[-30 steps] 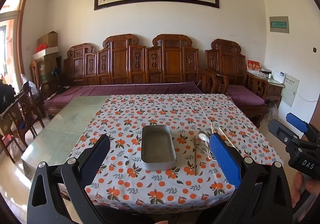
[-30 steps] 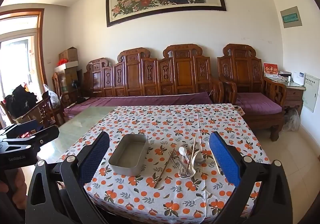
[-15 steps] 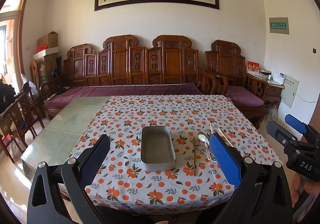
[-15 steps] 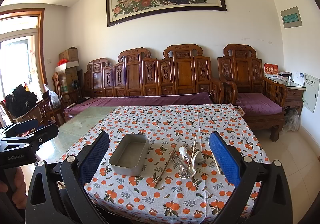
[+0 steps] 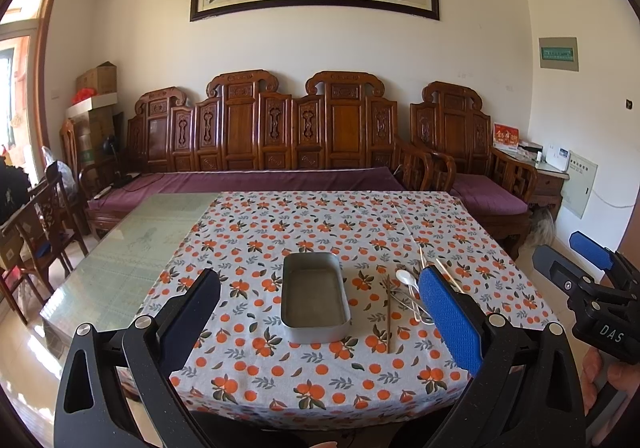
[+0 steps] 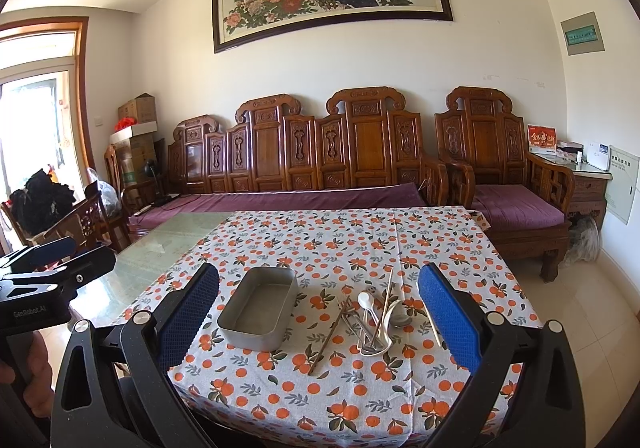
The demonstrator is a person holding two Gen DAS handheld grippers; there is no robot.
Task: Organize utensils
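An empty grey metal tray [image 5: 314,298] [image 6: 259,309] sits on the table with the orange-print cloth [image 5: 320,232] [image 6: 352,240]. Right of it lies a loose pile of utensils [image 5: 404,294] [image 6: 370,318]: a white spoon [image 6: 365,300], metal spoons, and dark chopsticks [image 6: 330,334]. My left gripper [image 5: 320,320] is open and empty, held before the table's near edge, in line with the tray. My right gripper [image 6: 318,324] is open and empty, in line with the pile; it also shows at the right in the left wrist view [image 5: 576,264].
The left part of the table is bare glass [image 5: 124,248]. A carved wooden sofa with purple cushions [image 5: 280,176] stands behind the table, an armchair [image 6: 508,204] at the back right. Wooden chairs [image 5: 36,232] stand at the left.
Both grippers have drifted slightly toward the table; the tray and utensils look a little nearer. Nothing on the table has moved.
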